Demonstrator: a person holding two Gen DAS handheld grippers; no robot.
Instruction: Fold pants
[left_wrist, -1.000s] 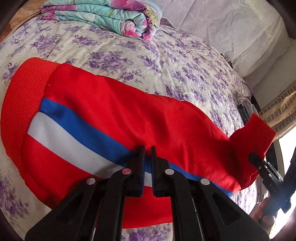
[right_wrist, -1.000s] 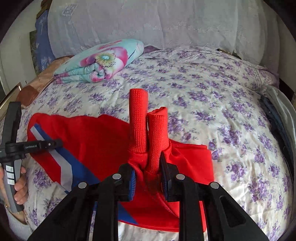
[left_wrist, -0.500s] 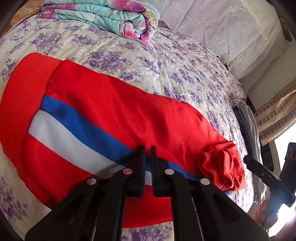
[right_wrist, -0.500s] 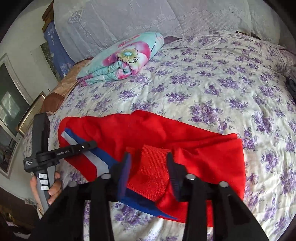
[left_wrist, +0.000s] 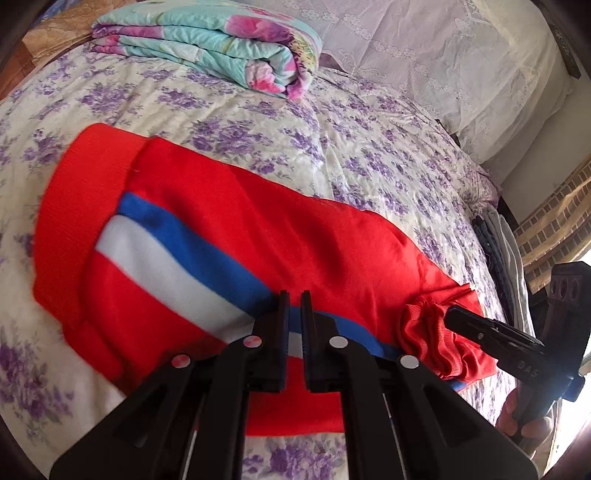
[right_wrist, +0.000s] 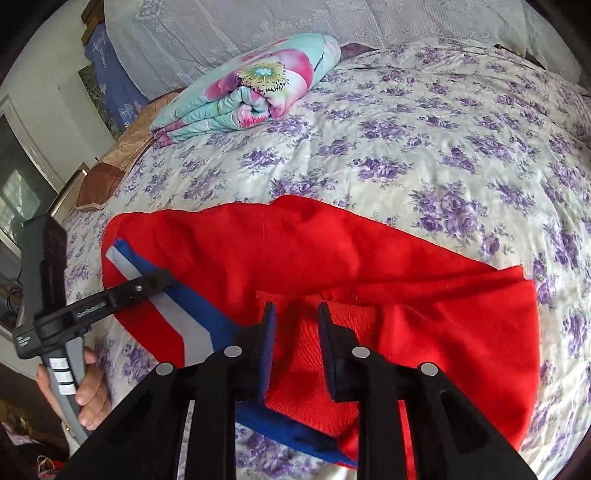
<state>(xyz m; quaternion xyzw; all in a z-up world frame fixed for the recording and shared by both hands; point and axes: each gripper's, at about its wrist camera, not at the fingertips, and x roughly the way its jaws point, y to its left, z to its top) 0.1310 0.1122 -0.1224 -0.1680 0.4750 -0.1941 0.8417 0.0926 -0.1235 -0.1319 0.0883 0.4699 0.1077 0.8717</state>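
Red pants (left_wrist: 280, 236) with a blue and white side stripe lie lengthwise on the bed, waistband at the left. The ribbed cuffs (left_wrist: 428, 339) lie folded back onto the legs. My left gripper (left_wrist: 294, 306) is shut, empty, just above the stripe; it also shows in the right wrist view (right_wrist: 162, 277). My right gripper (right_wrist: 296, 314) is open, its jaws either side of the ribbed cuff (right_wrist: 314, 354) without gripping it. In the left wrist view my right gripper (left_wrist: 458, 317) touches the bunched cuffs.
The bed (right_wrist: 424, 147) has a purple-flowered cover. A folded floral quilt (left_wrist: 221, 40) lies at the far side, by the lace-covered pillows (left_wrist: 424, 48). Folded grey and blue clothes (left_wrist: 498, 243) lie at the bed's right edge.
My right gripper laid the raised cuffs down onto the pants and opened, letting them go. My left gripper stayed shut over the stripe and drew back slightly.
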